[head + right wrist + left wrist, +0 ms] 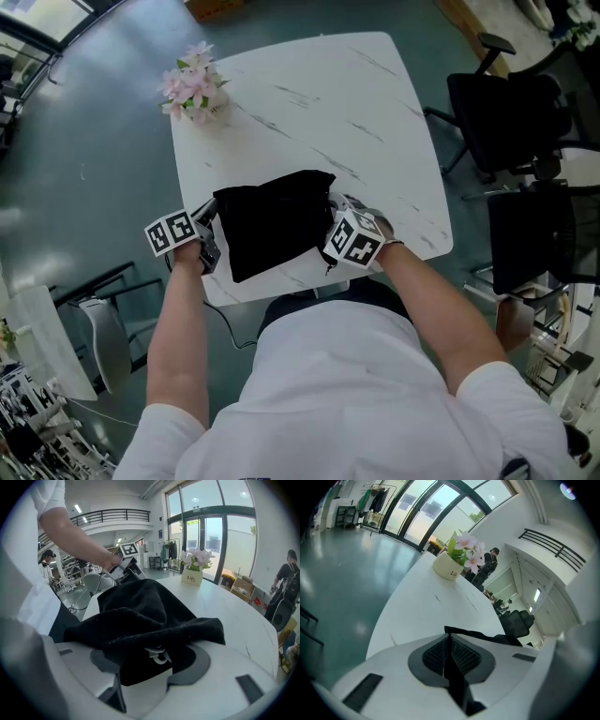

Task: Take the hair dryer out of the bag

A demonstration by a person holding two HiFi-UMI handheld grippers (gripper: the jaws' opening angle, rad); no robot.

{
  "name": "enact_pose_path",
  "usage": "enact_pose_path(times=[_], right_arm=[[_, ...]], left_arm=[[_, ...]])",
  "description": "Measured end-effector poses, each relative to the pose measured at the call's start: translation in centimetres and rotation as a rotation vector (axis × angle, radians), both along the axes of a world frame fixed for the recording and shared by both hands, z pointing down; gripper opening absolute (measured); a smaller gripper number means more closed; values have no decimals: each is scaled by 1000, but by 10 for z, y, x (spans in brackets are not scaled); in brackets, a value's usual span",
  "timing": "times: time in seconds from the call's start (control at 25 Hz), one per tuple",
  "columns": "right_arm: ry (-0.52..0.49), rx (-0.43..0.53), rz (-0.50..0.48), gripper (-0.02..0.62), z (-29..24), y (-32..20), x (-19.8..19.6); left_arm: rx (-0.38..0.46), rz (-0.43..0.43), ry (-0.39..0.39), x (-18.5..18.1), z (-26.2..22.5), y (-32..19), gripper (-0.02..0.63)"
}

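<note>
Plainly, the job is at an early stage. The bag (277, 220), a soft black pouch, lies bunched at the near edge of the table (375, 122), and no dryer shows in any view (my guess is that it sits inside, since the cloth bulges, but nothing proves it). Nothing has come out onto the table. What is left, as I judge it, is nearly all of it: get the mouth open, reach in, and draw the dryer out.

The left gripper (451, 641) is pressed together on a thin fold of the bag's black cloth, which runs as a dark strip between its pads at the bag's left edge. That grip looks like an anchor, pinning the bag so it cannot slide.

The right gripper (150, 663) has its jaws spread wide. The bag's cloth droops into the gap between them, and a small white cord stopper (159, 656) hangs there too, but the pads do not press on either; the cloth only rests over the jaws. So the right side holds nothing at present, and it sits at the end where the drawstring is, which is likely the mouth.
</note>
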State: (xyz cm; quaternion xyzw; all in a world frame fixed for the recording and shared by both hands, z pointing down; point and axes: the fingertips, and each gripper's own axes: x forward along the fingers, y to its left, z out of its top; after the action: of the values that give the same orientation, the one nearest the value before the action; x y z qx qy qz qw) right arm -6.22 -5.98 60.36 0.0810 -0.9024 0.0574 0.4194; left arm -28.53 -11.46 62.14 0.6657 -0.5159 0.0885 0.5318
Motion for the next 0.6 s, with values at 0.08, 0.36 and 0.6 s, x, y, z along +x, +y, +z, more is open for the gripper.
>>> enact_pose_path(times=[0.08, 0.36, 0.6], right_arm=[[25, 16, -15, 253, 7, 0, -5], [114, 79, -63, 252, 23, -6, -11], [232, 119, -119, 213, 37, -6, -11]], left_arm=[[2, 1, 1, -1, 0, 0, 26], [33, 9, -7, 1, -5, 0, 28], [109, -41, 138, 3, -29, 22, 192]])
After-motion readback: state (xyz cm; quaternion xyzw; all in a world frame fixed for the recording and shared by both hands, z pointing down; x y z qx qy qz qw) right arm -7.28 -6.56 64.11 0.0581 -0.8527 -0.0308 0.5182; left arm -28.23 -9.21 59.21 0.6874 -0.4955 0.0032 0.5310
